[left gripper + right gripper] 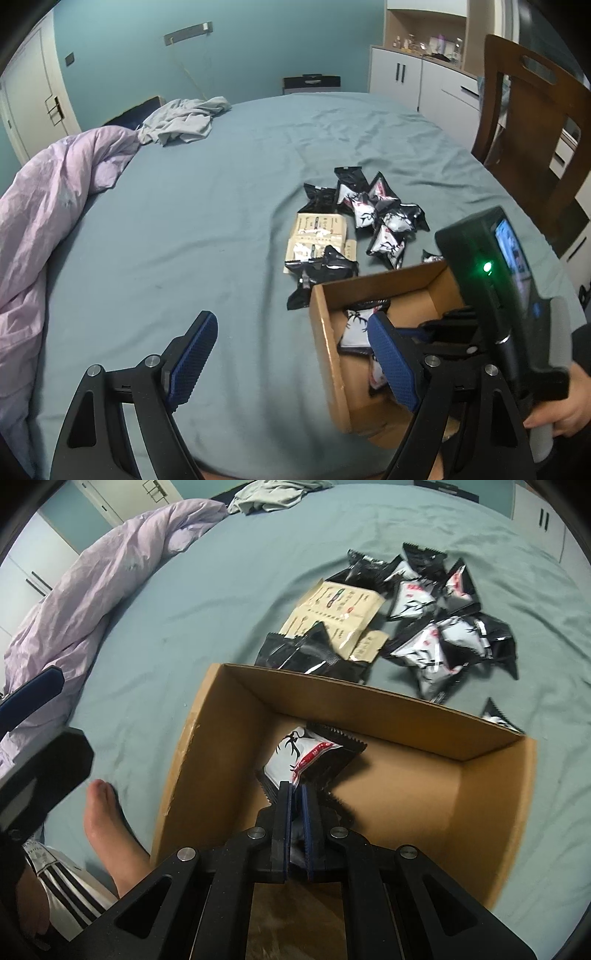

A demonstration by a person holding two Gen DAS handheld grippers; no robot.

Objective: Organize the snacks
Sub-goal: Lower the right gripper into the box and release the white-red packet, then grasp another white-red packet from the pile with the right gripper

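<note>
Pinching a snack packet (310, 755) inside the cardboard box (369, 701), right tongs (295, 794) (left tongs (291, 354) gape empty).

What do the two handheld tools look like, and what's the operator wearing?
Both tools: black skeletal linkages with silver pivot bolts and blue textured pads, left tool, right tool. The right tool's black body carries a green LED and a small lit screen. The person wears white shorts with black stripes.

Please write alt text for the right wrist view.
The right hand-held gripper, shut on a black-and-white snack packet, holds it inside an open cardboard box on a teal bedsheet. More packets lie loose beyond the box.
</note>
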